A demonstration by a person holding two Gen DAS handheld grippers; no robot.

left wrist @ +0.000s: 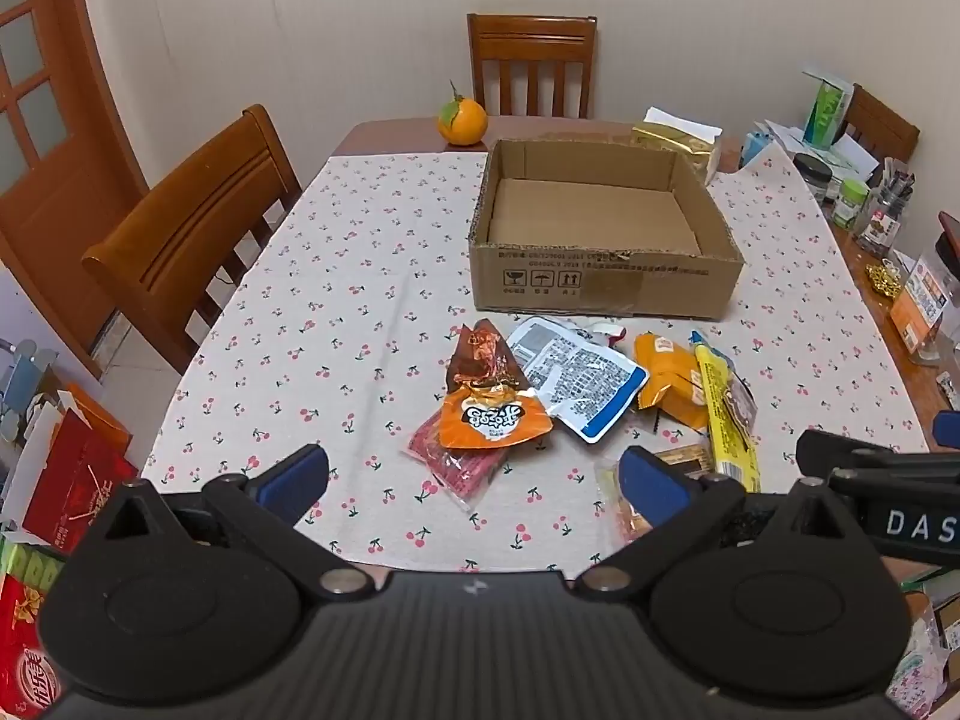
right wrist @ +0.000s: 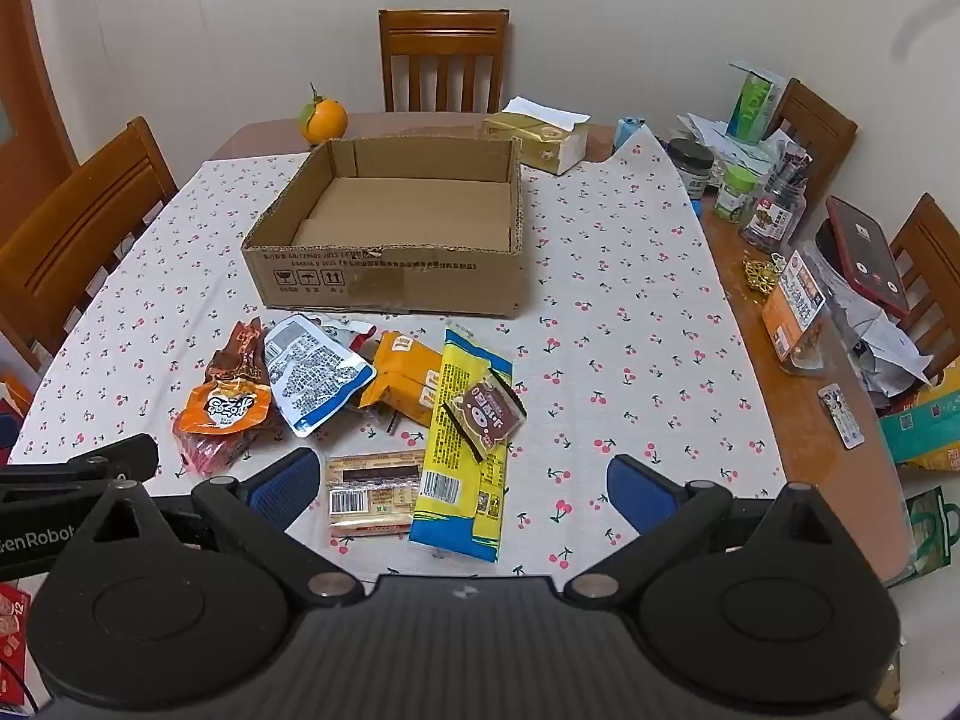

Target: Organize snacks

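Observation:
An empty cardboard box point(left wrist: 606, 282) point(right wrist: 384, 285) stands mid-table. In front of it lies a heap of snack packs: an orange pouch point(left wrist: 493, 417) point(right wrist: 225, 407) on a red pack point(left wrist: 456, 462), a brown wrapper point(left wrist: 483, 354), a white-and-blue pouch point(left wrist: 579, 375) point(right wrist: 312, 369), orange packs point(left wrist: 669, 378) point(right wrist: 405, 381), a long yellow pack point(left wrist: 723, 414) point(right wrist: 459, 468) with a small brown pack point(right wrist: 489, 414) on it, and a clear tan pack point(right wrist: 372, 495). My left gripper point(left wrist: 474, 480) hovers open near the heap's left side. My right gripper point(right wrist: 462, 483) is open above the yellow and tan packs. Neither holds anything.
A cherry-print cloth point(left wrist: 336, 324) covers the table. An orange point(left wrist: 462, 120) and a gold tissue box point(right wrist: 540, 138) sit behind the box. Jars, papers and a phone point(right wrist: 864, 252) crowd the right edge. Wooden chairs point(left wrist: 192, 228) stand around the table.

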